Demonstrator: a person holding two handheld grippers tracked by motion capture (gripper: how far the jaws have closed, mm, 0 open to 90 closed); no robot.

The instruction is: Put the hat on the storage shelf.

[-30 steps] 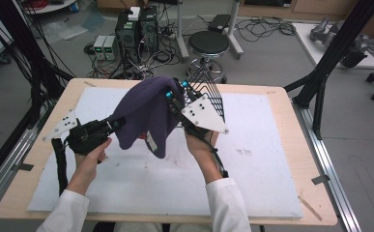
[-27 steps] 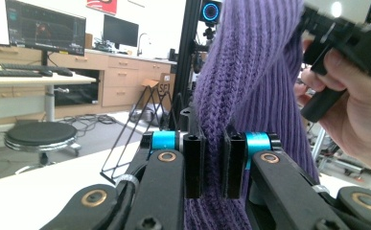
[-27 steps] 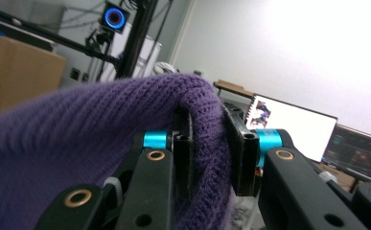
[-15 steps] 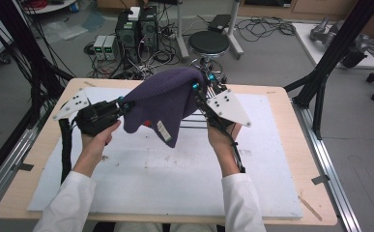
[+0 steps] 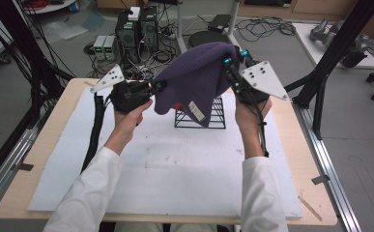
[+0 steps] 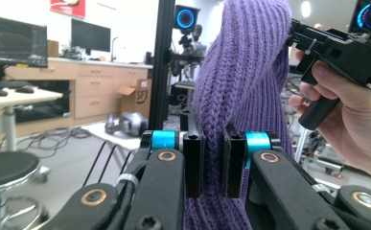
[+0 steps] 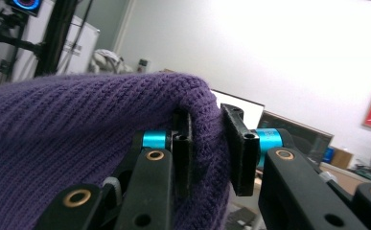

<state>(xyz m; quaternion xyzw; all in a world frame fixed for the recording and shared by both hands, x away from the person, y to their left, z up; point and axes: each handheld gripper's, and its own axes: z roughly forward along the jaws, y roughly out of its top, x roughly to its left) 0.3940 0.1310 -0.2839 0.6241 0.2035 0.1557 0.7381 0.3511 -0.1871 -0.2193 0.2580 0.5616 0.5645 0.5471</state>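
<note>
So the thing in play is one purple knit beanie (image 5: 194, 77), chunky ribbed weave, with a small white label and a bit of red hanging off its lower edge. It's up in the air, stretched between the two grippers above the far half of the table (image 5: 44, 193), right over a black wire rack (image 5: 201, 116) that sits on the white mat (image 5: 175, 174).

The left gripper (image 5: 159, 87) has its fingers (image 6: 193, 165) clenched on a fold of the knit; in the left gripper view the fabric runs straight up between the pads. The right gripper (image 5: 229, 63) is pinching the hat's edge at the top, fingers (image 7: 238, 153) squeezed on a bunched ridge of it.

Count: one beanie, one wire rack, one mat, two grippers, two hands in white sleeves.
</note>
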